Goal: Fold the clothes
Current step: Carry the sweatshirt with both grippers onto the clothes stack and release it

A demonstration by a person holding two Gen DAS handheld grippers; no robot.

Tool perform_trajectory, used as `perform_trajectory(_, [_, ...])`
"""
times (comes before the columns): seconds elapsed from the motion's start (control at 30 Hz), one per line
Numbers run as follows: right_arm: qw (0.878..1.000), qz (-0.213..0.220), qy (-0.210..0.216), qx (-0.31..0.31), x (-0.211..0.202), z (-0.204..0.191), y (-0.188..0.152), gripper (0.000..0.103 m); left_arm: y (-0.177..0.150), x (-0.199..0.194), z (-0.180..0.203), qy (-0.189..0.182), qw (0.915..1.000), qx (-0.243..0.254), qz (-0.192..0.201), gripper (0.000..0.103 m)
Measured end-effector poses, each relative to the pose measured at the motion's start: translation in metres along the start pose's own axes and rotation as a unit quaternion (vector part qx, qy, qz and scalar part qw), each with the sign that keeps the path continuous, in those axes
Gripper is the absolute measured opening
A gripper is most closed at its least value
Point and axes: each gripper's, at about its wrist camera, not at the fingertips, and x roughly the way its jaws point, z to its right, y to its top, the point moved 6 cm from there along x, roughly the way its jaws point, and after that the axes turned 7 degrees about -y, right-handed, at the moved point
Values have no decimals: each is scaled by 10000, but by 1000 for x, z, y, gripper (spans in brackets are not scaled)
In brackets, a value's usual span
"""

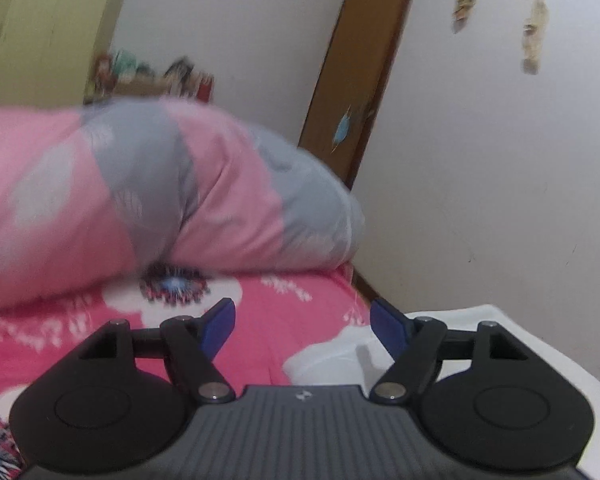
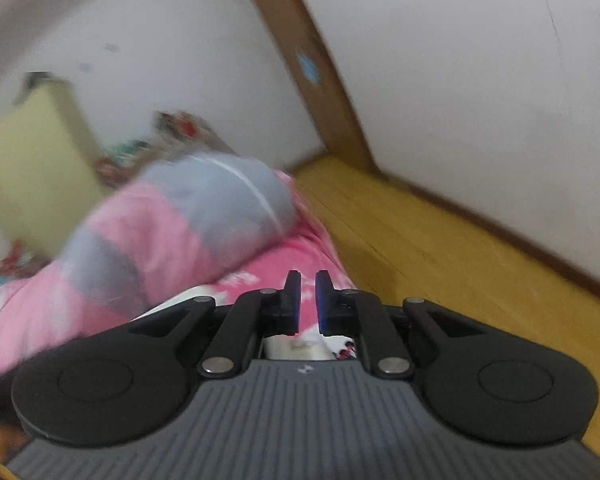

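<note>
The left gripper [image 1: 302, 326] was spread wide with nothing between its blue pads, above a pink flowered bedsheet [image 1: 284, 320]. A white garment [image 1: 452, 324] lay on the bed just beside its right finger. The right gripper [image 2: 308, 300] was clenched almost closed, empty, near a pink-and-grey quilt [image 2: 172, 236].

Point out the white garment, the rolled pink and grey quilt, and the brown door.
white garment [image 1: 500, 344], left wrist view, flat top near its far edge
pink and grey quilt [image 1: 228, 200], left wrist view, pink panel
brown door [image 1: 364, 64], left wrist view, middle panel
</note>
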Motion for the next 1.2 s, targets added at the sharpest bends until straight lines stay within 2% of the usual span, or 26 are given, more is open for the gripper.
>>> perform_trajectory(0.07, [9977, 371, 54, -570, -48, -16, -21, 8, -1, -26, 24, -251, 9989, 396, 10, 76])
perform_trajectory(0.17, [9880, 749, 474, -1264, -113, -37, -70, 8, -11, -68, 64, -877, 9921, 902, 15, 80])
perform_trajectory(0.2, [9850, 710, 563, -1469, -121, -42, -84, 8, -18, -78, 76, -1040, 9894, 1011, -37, 82])
perform_trajectory(0.27, [9823, 418, 483, -1759, -120, -46, -111, 6, -38, -82, 98, -1172, 9849, 1214, -389, 83])
perform_trajectory(0.33, [9822, 67, -196, -1868, -103, -33, -127, 4, -58, -81, 116, -1162, 9798, 1441, -756, 81])
perform_trajectory(0.37, [9873, 65, -480, -1511, -103, -20, -123, 4, -65, -79, 121, -998, 9789, 1586, -813, 79])
perform_trajectory(0.43, [9908, 220, -1167, -653, -111, 9, -112, 9, -68, -85, 128, -808, 9770, 1862, -646, 78])
perform_trajectory(0.47, [9910, 323, -1254, -329, -121, 18, -109, 9, -67, -92, 128, -778, 9770, 1907, -547, 78])
perform_trajectory(0.57, [9925, 536, -1059, 286, -158, 21, -112, 9, -55, -120, 121, -702, 9812, 1772, -299, 79])
perform_trajectory(0.67, [9939, 730, -692, 450, -206, -1, -124, 9, -47, -164, 106, -714, 9845, 1600, -104, 84])
perform_trajectory(0.73, [9948, 883, -282, 421, -243, -24, -140, 10, -51, -207, 98, -848, 9819, 1693, 1, 90])
perform_trajectory(0.8, [9949, 928, 311, 241, -280, -65, -162, 13, -64, -257, 85, -862, 9804, 1764, 160, 96])
perform_trajectory(0.83, [9936, 948, 586, 178, -296, -80, -171, 17, -73, -281, 76, -830, 9811, 1725, 268, 102])
perform_trajectory(0.9, [9867, 1058, 1233, -53, -322, -128, -191, 43, -92, -328, 58, -767, 9828, 1619, 451, 102])
perform_trajectory(0.97, [9803, 1261, 1494, -292, -356, -157, -198, 59, -107, -366, 40, -632, 9872, 1376, 494, 103])
perform_trajectory(1.03, [9765, 1387, 1559, -535, -378, -188, -202, 68, -116, -399, 31, -539, 9908, 1143, 481, 103])
perform_trajectory(1.1, [9737, 1492, 1489, -866, -399, -211, -211, 85, -124, -429, 23, -503, 9927, 952, 535, 103])
perform_trajectory(1.2, [9737, 1561, 1228, -1112, -412, -231, -225, 96, -133, -454, 13, -457, 9945, 731, 596, 103])
